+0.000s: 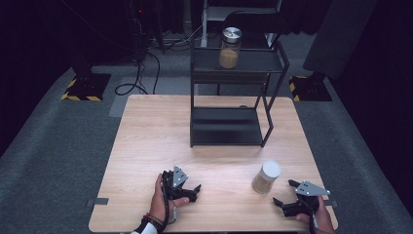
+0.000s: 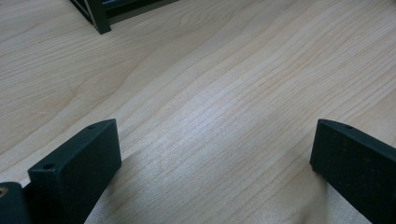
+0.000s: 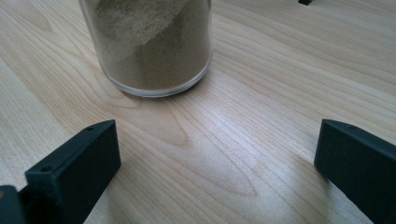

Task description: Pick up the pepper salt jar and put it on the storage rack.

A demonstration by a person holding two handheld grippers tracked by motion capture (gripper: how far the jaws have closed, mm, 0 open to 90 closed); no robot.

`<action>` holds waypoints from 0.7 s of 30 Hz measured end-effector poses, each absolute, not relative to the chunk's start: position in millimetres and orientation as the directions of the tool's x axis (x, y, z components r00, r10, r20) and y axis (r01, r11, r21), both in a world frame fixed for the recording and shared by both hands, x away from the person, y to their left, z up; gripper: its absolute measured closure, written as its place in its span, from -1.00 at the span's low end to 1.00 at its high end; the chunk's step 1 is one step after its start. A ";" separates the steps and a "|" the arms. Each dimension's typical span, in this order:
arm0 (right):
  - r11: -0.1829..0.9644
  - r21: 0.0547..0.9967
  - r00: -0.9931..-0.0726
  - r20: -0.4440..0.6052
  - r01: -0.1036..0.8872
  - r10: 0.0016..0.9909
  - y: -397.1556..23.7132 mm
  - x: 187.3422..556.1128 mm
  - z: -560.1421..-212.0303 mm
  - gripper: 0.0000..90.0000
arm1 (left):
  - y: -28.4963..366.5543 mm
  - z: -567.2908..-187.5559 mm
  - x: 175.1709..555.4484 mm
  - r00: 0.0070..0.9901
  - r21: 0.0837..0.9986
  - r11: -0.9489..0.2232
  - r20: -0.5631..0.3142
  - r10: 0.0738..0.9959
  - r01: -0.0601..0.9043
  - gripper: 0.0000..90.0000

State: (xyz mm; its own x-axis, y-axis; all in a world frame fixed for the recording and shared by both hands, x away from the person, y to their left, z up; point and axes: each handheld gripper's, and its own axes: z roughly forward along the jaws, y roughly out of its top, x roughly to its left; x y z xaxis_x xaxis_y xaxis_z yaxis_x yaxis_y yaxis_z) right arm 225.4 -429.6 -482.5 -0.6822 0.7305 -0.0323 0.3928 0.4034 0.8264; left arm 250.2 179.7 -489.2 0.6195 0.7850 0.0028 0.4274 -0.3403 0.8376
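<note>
- Left gripper (image 1: 193,190): held low over the near part of the wooden table (image 1: 146,146), left of centre, the hand (image 1: 163,200) wrapped round it from below; jaws point right and slightly away. In the left gripper view its jaws stand wide apart with bare tabletop between them, nothing held.
- Right gripper (image 1: 283,194): at the near right corner of the table, close to the front edge, jaws pointing left and away toward the white-lidded jar (image 1: 266,177). In the right gripper view the jaws are spread wide and empty; the jar (image 3: 149,44) stands upright just ahead of them, slightly toward the left jaw, not touched.
- White-lidded jar: one; clear, holding tan powder, on the tabletop near the right gripper, well apart from the shelf rack (image 1: 234,97).
- Metal-lidded jar (image 1: 230,47): one; upright on the rack's top shelf, same tan contents.
- Shelf rack: one; black, two-tier, at the far middle of the table; lower shelf bare.
- Open room: bare wood between the two grippers and between rack and jar.
</note>
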 end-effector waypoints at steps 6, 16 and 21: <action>0.398 0.823 -0.682 -0.018 0.405 0.732 -430.6 227.3 -481.6 -1.00 | 179.7 -489.1 250.4 0.620 0.837 -0.341 0.003 0.785 0.427 -0.96; 0.390 0.825 -0.696 0.006 0.410 0.718 -434.9 231.3 -474.2 -0.95 | 178.4 -489.2 250.2 0.614 0.838 -0.336 0.001 0.789 0.430 -0.97; 0.338 0.864 -0.703 0.027 0.374 0.710 -434.8 227.8 -464.0 -0.96 | 178.4 -489.3 250.2 0.614 0.838 -0.336 0.001 0.789 0.430 -0.97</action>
